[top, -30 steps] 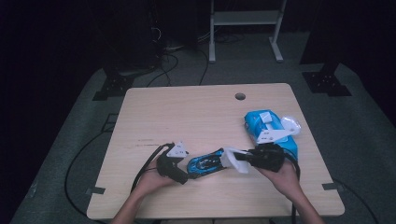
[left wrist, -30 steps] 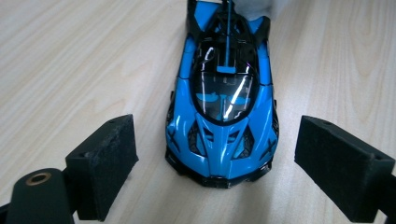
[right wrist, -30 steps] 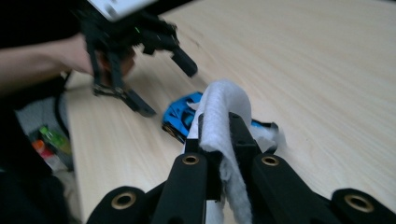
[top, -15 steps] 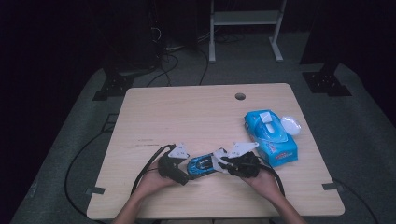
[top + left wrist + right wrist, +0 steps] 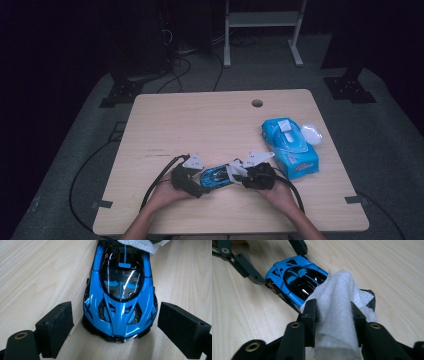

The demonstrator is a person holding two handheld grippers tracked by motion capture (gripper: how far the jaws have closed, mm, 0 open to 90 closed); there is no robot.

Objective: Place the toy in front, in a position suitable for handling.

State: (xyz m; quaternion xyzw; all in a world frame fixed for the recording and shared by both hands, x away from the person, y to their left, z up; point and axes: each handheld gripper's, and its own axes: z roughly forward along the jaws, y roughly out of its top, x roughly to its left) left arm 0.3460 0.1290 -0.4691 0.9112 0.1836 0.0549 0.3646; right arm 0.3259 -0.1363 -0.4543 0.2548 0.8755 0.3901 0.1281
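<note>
Nearest the table's front edge, the person's two hands are bringing both grippers against a blue toy car [image 5: 216, 176] that is sitting on the wooden table [image 5: 210, 125]. The left gripper [image 5: 196, 186] is standing spread, one pad on each side of the car's nose; in the left gripper view the pads [image 5: 58, 326] are lying just beside the bodywork [image 5: 120, 305] with a gap showing, pressing on nothing. The right gripper [image 5: 239, 175] is pinching a white wipe [image 5: 337, 315] between its jaws, which have just been opening slightly, and the wipe is draping over the car's other end [image 5: 297, 282]. Farther back on the right, a blue wipe pack [image 5: 290, 145] is lying on the table, with a white lid [image 5: 311, 134] just beside it.
</note>
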